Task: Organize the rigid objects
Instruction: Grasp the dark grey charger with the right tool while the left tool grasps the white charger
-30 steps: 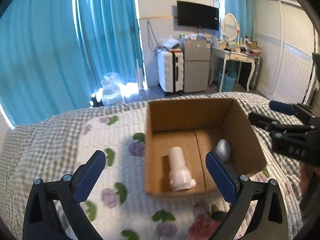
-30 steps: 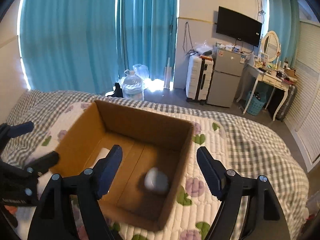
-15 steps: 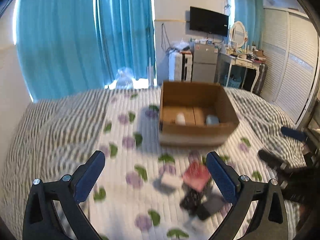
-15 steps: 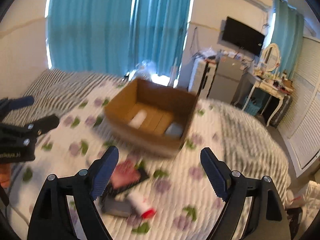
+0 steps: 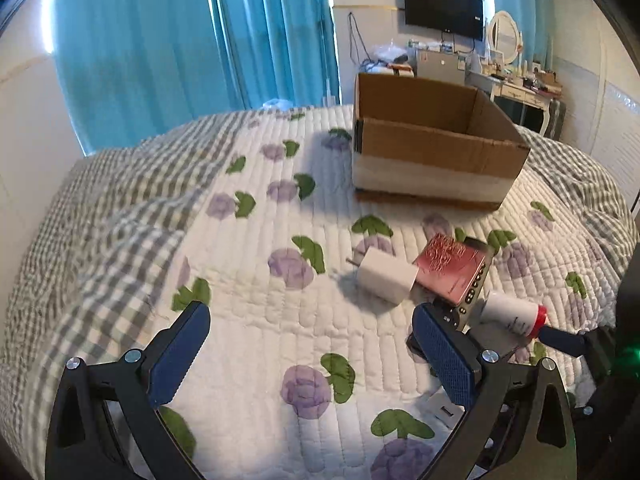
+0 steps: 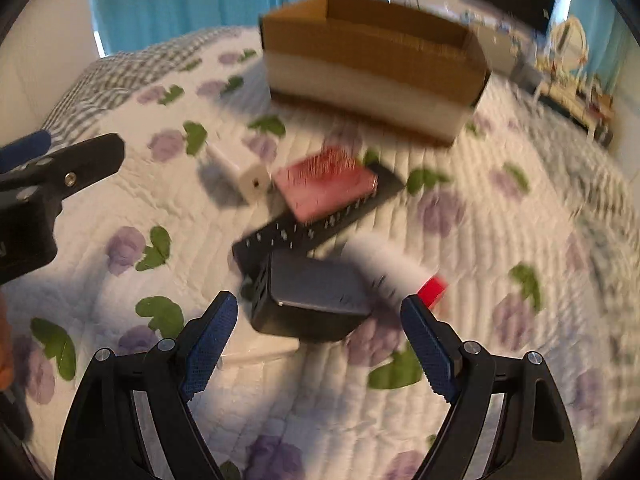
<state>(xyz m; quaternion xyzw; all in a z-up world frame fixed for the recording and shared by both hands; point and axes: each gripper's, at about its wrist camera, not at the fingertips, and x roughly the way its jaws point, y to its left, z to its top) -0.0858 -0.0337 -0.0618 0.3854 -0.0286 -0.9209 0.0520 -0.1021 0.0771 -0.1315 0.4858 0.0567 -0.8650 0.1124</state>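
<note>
Right wrist showing right gripper [image 6: 320, 332] wide and empty just short of dark charger block [image 6: 312, 296] on quilt [image 6: 500, 240], calling for squaring over its sides, avoiding red-capped bottle [image 6: 396, 276] touching it, left gripper [image 5: 308, 352] likewise wide.

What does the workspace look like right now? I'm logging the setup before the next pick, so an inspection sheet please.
Surface: quilted bedspread, floral print, gingham border.
Job's things: open cardboard box at the far side; white charger, pink case on a long black device, dark power brick and red-capped white bottle clustered on the quilt.
Clutter: nothing seen beyond those.
Grippers: left gripper open, empty, over bare quilt; right gripper open, empty, facing the brick.
Cables: one hanging down the far wall.
Surroundings: teal curtains, wall TV, cluttered dresser.
</note>
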